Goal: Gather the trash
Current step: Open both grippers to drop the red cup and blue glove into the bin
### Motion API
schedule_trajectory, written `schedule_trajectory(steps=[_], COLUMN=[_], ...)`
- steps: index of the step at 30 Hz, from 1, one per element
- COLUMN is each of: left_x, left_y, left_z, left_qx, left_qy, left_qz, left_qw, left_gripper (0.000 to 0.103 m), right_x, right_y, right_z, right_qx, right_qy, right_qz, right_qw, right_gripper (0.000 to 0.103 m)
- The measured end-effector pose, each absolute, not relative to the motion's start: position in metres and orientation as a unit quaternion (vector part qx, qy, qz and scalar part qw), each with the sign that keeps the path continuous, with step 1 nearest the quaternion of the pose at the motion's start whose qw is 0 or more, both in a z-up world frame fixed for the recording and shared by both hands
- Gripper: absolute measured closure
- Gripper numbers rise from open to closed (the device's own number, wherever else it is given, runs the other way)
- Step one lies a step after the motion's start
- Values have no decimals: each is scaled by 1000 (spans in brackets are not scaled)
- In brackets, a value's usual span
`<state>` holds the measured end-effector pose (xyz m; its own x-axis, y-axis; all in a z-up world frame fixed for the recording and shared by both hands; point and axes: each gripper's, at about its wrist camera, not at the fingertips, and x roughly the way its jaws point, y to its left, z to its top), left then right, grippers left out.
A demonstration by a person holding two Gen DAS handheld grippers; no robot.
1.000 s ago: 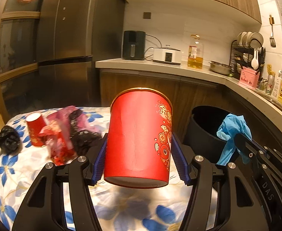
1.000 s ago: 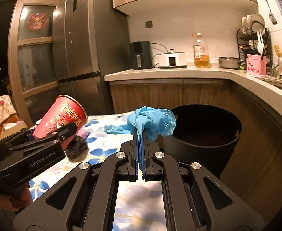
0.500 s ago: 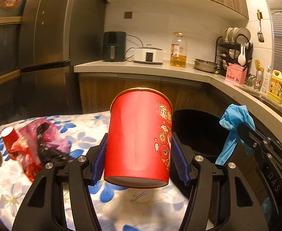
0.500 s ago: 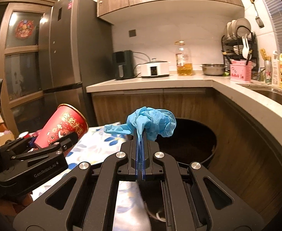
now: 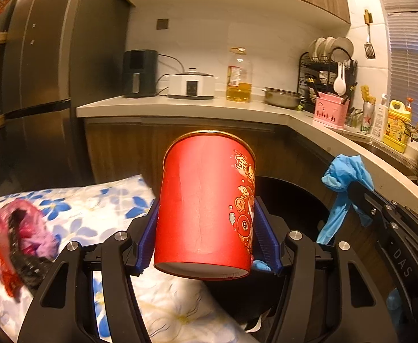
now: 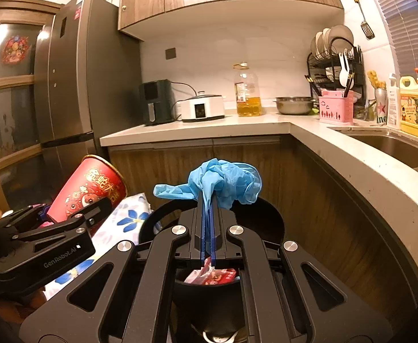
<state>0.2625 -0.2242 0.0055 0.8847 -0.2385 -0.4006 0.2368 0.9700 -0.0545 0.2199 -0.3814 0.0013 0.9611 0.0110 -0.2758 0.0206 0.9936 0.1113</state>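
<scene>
Right gripper [image 6: 208, 228], clamped on a crumpled blue rubber glove [image 6: 217, 181], hangs directly over the round black trash bin [image 6: 274, 220], nearer it than the left gripper [image 5: 206, 235] gripping the upright red paper cup [image 5: 206, 203] beside the bin.

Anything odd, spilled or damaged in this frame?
Nothing stands out. The left gripper holds the red cup intact; the right gripper pinches the blue glove above the black bin.

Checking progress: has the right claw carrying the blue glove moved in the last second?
Yes. The right claw with the blue glove advanced over the black bin.
</scene>
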Motion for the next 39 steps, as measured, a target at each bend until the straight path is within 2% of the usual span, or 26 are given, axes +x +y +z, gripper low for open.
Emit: schedule_trajectory(steps=[12,35,39], left_x=[290,309,311], left_y=[-254,-263,-262], left_z=[-10,-26,-28], left_qx=[13,20,19], left_qy=[220,238,242], left_qz=[-158,-170,-169], left_qw=[962,956,955], left_gripper=[42,37,31], right_x=[251,275,277], right_y=[-402,-409,-411], right_z=[-16,-34,-36], right_qx=[57,57,59], right_qy=[166,197,202], right_qz=[-3,0,-2], right_qw=[984,979,978], right_gripper=[101,100,98])
